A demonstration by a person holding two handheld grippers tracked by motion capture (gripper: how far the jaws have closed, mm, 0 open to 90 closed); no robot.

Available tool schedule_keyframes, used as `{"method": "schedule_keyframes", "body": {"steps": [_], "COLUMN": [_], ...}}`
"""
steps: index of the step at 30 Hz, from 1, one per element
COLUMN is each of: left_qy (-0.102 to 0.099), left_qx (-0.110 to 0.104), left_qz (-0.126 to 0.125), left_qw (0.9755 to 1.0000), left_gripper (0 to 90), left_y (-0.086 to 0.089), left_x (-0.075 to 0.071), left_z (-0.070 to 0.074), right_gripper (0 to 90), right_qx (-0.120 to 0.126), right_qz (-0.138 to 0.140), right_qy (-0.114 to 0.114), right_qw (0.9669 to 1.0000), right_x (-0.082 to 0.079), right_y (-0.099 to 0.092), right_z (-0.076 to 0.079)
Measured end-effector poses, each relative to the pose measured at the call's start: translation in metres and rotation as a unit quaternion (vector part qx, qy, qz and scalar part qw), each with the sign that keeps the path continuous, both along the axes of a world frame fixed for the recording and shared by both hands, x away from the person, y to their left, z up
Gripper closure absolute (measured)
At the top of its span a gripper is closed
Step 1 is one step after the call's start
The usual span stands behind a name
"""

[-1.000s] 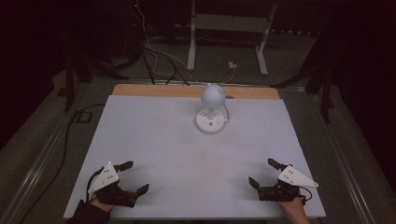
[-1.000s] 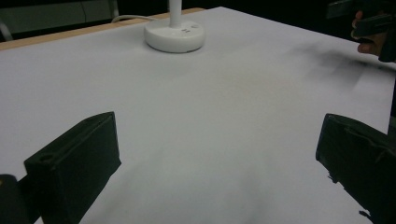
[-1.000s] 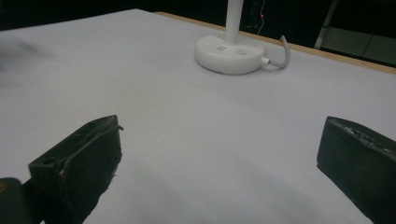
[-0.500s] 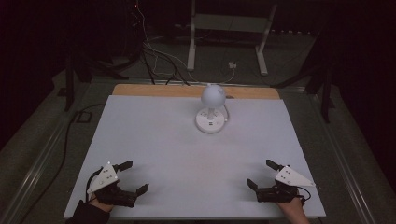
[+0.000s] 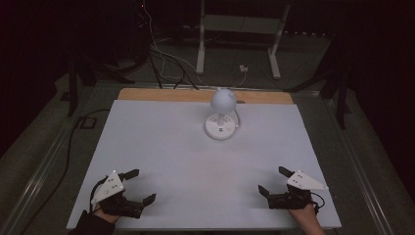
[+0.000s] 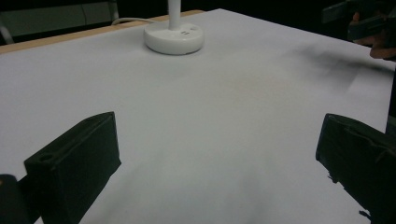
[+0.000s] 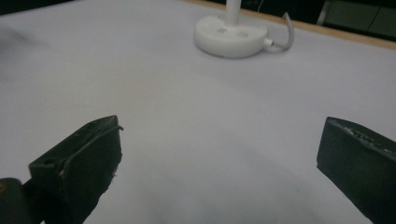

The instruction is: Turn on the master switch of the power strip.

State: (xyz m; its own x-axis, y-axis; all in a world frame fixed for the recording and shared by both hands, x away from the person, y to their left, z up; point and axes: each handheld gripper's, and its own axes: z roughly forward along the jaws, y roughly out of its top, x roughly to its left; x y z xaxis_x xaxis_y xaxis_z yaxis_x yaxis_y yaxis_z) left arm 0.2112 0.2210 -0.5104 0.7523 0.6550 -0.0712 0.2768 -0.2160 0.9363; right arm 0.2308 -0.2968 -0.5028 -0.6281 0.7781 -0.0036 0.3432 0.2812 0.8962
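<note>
Right tongs (image 5: 275, 180) edged nearer | both tongs released, left tongs (image 5: 138, 185) too | lamp (image 5: 222, 113) head cropped, seemingly

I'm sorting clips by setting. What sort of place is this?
Probably a lab or recording workspace: a white-covered table bearing a white lamp, loose cables on the floor behind, and a metal stand in a dark room.

A small white lamp (image 5: 222, 115) is standing upright toward the far middle of the table. Its round globe head is sitting above a disc base, a white cable trailing behind.
</note>
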Motion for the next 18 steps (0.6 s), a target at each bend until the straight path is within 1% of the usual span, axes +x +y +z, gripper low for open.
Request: {"method": "schedule_keyframes", "body": {"steps": [2,3,4,7,9,10,11,12,15,18], "left_qy": [0.000,0.001,0.000,0.002,0.001,0.001,0.001,0.001,0.002,0.001], "left_qx": [-0.001,0.000,0.001,0.001,0.001,0.002,0.001,0.002,0.002,0.003], "left_qz": [0.001,0.001,0.001,0.001,0.001,0.001,0.001,0.001,0.000,0.001], "left_qw": [1.0000,1.0000,1.0000,1.0000,1.0000,1.0000,1.0000,1.0000,1.0000,1.0000], "left_gripper": [0.2,0.2,0.2,0.2,0.2,0.2,0.2,0.2,0.2,0.2], "left_y": [0.000,0.000,0.000,0.000,0.000,0.000,0.000,0.000,0.000,0.000], "left_x": [0.000,0.000,0.000,0.000,0.000,0.000,0.000,0.000,-0.001,-0.001], "left_z": [0.000,0.000,0.000,0.000,0.000,0.000,0.000,0.000,0.000,0.000], "right_gripper": [0.0,0.0,0.0,0.0,0.0,0.0,0.0,0.1,0.1,0.1], "right_qx": [0.004,0.002,0.004,-0.008,-0.011,-0.019,-0.028,-0.030,-0.023,-0.022], "right_qz": [0.005,0.006,0.007,0.010,0.015,0.019,0.022,0.023,0.025,0.023], "right_qy": [0.010,0.009,0.011,0.013,0.010,0.011,0.005,0.002,-0.001,-0.005], "right_qw": [0.9999,0.9999,0.9999,0.9998,0.9998,0.9996,0.9994,0.9993,0.9994,0.9995], "right_x": [0.002,0.003,0.003,0.006,0.007,0.007,0.008,0.008,0.013,0.015], "right_y": [-0.001,-0.001,-0.001,0.000,0.000,0.001,0.002,0.003,0.003,0.003], "right_z": [0.001,0.002,0.003,0.007,0.011,0.013,0.015,0.018,0.024,0.028]}}
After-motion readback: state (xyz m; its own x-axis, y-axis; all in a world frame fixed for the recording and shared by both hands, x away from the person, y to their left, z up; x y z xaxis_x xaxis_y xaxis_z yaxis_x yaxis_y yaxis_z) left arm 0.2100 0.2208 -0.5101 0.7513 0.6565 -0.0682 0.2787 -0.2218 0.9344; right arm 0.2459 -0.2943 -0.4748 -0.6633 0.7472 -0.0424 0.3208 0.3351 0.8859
